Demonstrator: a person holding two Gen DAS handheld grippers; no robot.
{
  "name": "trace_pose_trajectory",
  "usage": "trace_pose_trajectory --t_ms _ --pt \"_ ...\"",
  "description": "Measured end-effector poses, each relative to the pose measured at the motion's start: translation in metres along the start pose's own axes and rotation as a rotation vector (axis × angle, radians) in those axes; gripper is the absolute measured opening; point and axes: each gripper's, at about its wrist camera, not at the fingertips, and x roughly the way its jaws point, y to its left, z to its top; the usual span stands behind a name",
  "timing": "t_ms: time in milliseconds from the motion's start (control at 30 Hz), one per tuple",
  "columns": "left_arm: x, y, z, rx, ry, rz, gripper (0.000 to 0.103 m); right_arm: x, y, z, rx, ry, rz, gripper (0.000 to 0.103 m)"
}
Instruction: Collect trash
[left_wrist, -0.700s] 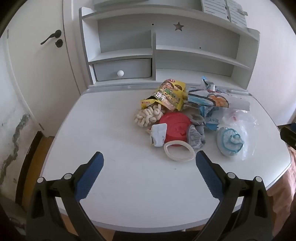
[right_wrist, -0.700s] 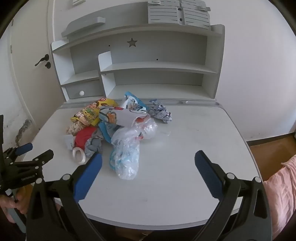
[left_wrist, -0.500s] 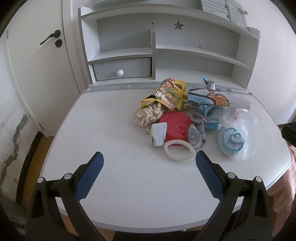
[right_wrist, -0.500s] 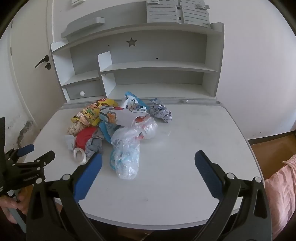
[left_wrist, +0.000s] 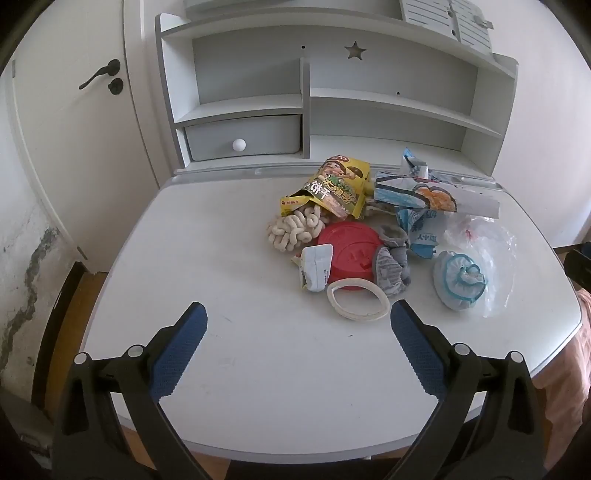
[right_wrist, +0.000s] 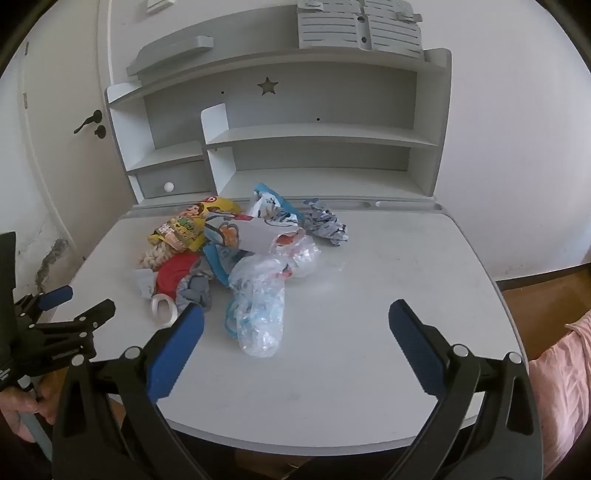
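A heap of trash (left_wrist: 373, 236) lies on the worktop (left_wrist: 221, 258), toward its back and right of centre. A shelf unit (left_wrist: 332, 110) stands behind it, with a drawer (left_wrist: 243, 138) at lower left. A door (left_wrist: 74, 110) is left of the shelves.

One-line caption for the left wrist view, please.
Open left gripper hovers over a white desk, facing a trash pile: yellow snack bag, red lid, white ring.

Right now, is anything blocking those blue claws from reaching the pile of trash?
Nothing visible. Only bare desk lies between the open left gripper, the open right gripper and the trash pile.
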Motion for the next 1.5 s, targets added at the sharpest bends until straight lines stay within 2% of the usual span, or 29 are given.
trace_pose_trajectory --t_ms 1500 --pt "0.0013 -0.0022 -0.0019 0.002 0.004 0.002 0.097 -0.0040 0.0028 0.0008 -0.002 0.000 0.022 0.097"
